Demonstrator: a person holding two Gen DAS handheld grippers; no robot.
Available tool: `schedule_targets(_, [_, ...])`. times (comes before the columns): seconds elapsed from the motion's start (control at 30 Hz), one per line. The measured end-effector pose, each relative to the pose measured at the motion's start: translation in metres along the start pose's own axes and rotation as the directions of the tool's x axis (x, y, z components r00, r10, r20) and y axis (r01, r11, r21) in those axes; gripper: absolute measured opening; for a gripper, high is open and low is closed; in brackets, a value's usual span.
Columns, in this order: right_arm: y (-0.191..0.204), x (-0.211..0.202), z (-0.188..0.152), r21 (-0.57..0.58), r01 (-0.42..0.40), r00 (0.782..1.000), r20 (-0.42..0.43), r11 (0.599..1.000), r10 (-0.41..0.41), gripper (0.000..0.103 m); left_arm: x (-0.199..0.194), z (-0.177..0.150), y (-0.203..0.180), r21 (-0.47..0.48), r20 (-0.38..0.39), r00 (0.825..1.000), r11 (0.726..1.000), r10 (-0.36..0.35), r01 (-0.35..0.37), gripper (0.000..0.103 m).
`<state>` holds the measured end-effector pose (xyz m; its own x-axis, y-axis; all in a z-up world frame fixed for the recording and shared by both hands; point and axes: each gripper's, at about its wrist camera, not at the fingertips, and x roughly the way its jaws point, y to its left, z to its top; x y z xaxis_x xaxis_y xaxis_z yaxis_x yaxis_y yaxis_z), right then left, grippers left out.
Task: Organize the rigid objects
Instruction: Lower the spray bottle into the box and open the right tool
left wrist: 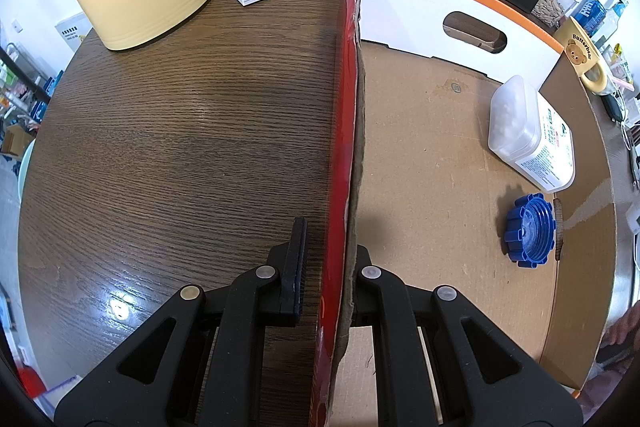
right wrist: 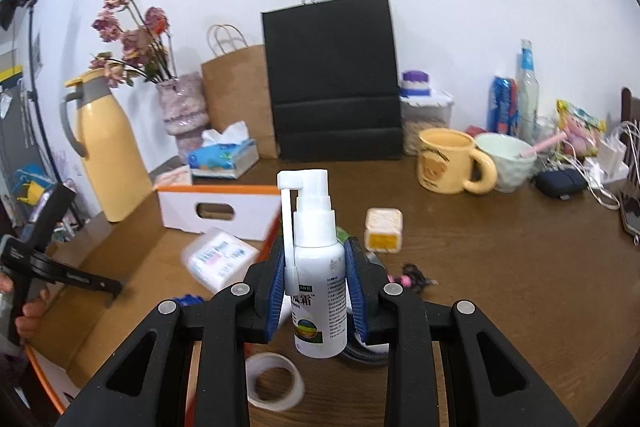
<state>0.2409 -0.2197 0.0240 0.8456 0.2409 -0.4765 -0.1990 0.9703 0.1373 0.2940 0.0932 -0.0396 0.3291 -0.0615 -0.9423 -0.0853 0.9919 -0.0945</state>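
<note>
Spray bottle [right wrist: 320, 267] sits upright, pinched between the right gripper [right wrist: 318, 291] pads, so its long axis is vertical. Cardboard box [right wrist: 132, 267] lies to its left; the left gripper [left wrist: 328, 279] is clamped on that box's wall, steadying it.

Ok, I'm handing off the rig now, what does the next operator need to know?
Left gripper: shut on the cardboard box's side wall, steadying it.
Right gripper: shut on the white spray bottle, held upright above the table.
Done: white tub and blue cap lie in the box.
Left: put the spray bottle in; then the small yellow box and tape roll on the table.
</note>
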Motion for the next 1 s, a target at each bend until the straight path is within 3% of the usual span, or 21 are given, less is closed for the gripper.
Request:
schedule_targets(0.37, [0.045, 0.013, 0.024, -0.110, -0.078, 0.997, -0.003, 0.991, 0.078, 0.031, 0.000, 0.000, 0.000, 0.000, 0.000, 1.000, 1.000, 0.001, -0.001, 0.007])
schedule_targets(0.6, [0.076, 0.036, 0.029, -0.181, -0.130, 0.991, -0.051, 0.975, 0.123, 0.031, 0.000, 0.000, 0.000, 0.000, 0.000, 1.000, 1.000, 0.001, -0.001, 0.007])
schedule_targets(1.0, [0.102, 0.070, 0.020, -0.265, -0.122, 0.981, -0.178, 0.956, 0.076, 0.031, 0.000, 0.000, -0.001, 0.000, 0.000, 1.000, 1.000, 0.001, -0.001, 0.007])
